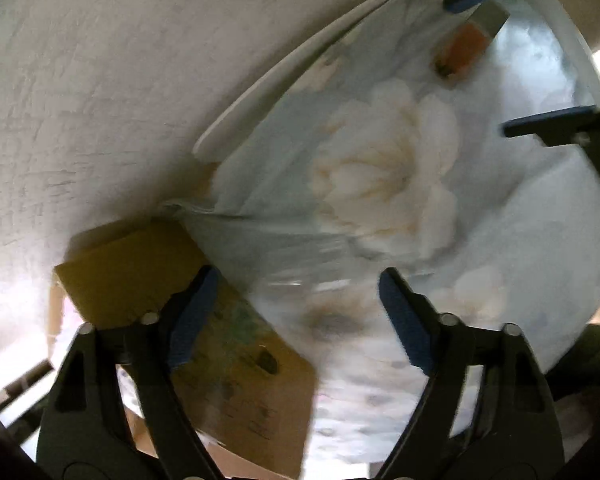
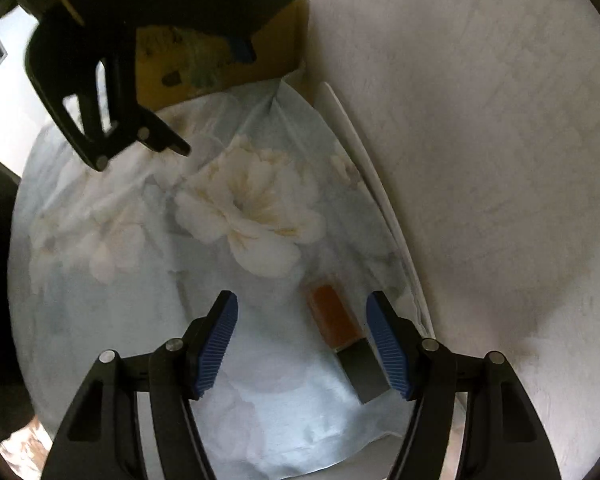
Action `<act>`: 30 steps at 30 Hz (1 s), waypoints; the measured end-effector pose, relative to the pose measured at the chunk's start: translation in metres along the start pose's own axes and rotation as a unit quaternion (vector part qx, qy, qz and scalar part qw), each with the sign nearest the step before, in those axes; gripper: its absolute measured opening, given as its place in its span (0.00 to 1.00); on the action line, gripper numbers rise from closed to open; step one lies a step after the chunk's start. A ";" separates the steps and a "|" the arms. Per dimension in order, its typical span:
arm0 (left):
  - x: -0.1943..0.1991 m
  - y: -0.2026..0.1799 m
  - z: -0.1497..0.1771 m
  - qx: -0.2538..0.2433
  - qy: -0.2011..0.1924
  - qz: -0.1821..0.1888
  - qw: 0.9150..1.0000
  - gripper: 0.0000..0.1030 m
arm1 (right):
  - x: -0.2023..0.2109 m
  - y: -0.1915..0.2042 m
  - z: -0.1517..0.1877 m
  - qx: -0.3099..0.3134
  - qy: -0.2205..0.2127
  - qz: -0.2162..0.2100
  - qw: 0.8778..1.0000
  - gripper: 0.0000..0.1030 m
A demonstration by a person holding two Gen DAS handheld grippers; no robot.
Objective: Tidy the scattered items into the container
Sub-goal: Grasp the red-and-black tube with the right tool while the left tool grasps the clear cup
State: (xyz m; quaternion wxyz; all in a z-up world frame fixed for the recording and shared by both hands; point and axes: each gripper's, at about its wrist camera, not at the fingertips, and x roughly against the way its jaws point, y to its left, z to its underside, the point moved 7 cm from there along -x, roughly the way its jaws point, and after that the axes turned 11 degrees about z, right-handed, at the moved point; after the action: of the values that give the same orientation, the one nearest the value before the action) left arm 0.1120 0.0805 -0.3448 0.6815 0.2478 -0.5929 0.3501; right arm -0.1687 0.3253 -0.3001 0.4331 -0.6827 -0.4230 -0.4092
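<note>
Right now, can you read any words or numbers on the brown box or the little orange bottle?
No words or numbers can be read anywhere.
Cardboard box: dark and greenish printed marks on its flap, too blurred to read.
Orange bottle with a grey cap: no label shows.
Flowered cloth: only printed flowers, no writing.

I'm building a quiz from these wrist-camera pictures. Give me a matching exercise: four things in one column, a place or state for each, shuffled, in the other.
Things:
1. cardboard box
2. orange bottle
3. right tongs
4. floral cloth

Places or states:
A. open, with nothing gripped
B. lying on its side between open tongs
C. standing at the wall end of the table
D. spread over the table

Pairs: 1-C, 2-B, 3-A, 4-D
</note>
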 end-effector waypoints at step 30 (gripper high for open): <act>-0.007 0.044 -0.001 -0.028 0.113 0.019 0.993 0.41 | -0.002 -0.016 0.015 0.003 0.005 0.007 1.000 0.19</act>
State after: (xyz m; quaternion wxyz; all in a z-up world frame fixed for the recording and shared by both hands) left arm 0.0786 0.1079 -0.3557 0.7442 0.1765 -0.5259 0.3720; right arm -0.1818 0.3432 -0.3026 0.4403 -0.6820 -0.4172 -0.4086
